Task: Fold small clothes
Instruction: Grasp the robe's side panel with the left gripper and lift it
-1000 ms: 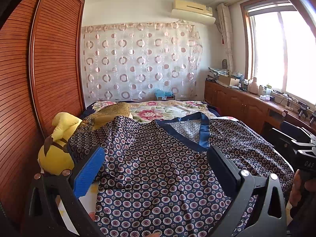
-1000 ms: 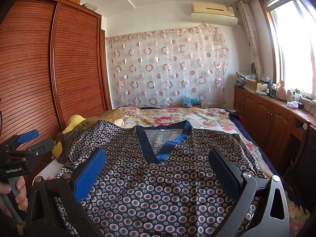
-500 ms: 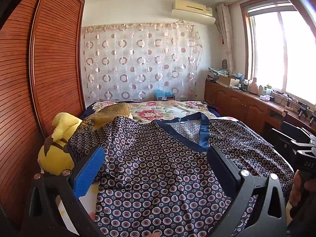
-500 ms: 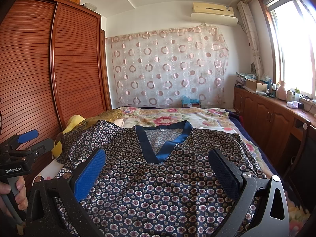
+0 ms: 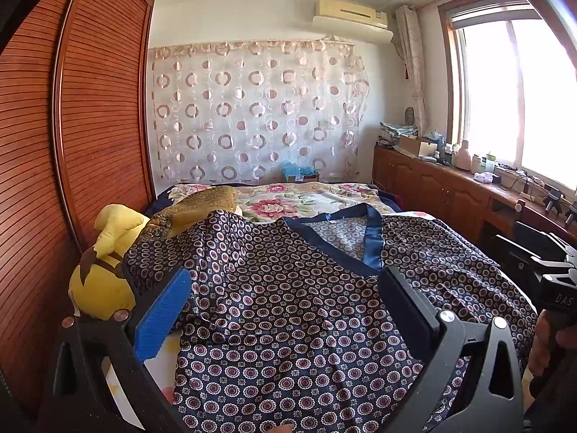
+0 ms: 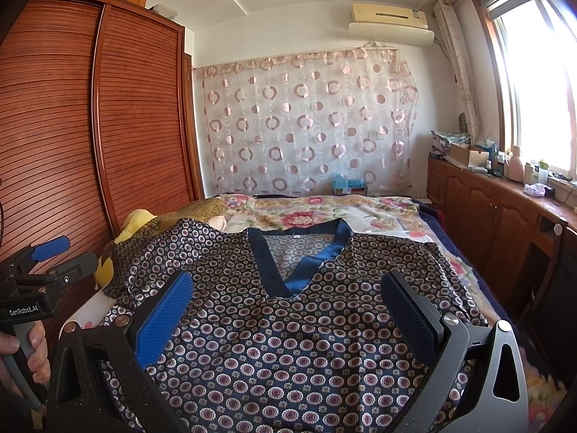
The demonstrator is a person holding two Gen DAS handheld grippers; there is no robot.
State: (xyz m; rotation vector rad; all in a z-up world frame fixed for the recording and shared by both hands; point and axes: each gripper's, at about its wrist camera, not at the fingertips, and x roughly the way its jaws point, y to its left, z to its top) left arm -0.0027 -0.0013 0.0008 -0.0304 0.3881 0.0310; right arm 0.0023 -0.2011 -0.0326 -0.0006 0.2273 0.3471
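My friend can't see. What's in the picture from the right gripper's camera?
A dark blue top with round flower patterns and a V-neck lies spread flat on a bed, between the open right gripper. A yellow plush toy sits by the wooden wardrobe, and the left gripper hangs open at the left edge.

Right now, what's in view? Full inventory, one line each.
shirt: 1, navy with a circle print and blue V-neck trim, spread flat on the bed, unfolded.
bed: 1, floral cover, under the shirt.
plush toy: 1, yellow, at the bed's left edge beside the wardrobe.
wardrobe: 1, reddish-brown slatted doors, left wall.
curtain: 1, pale with pink rings, far wall.
air conditioner: 1, cream, above the curtain.
cabinets: 1 row, brown wood, cluttered top, under the window.
left gripper: 1, black, jaws open over the shirt.
right gripper: 1, black, jaws open over the shirt.
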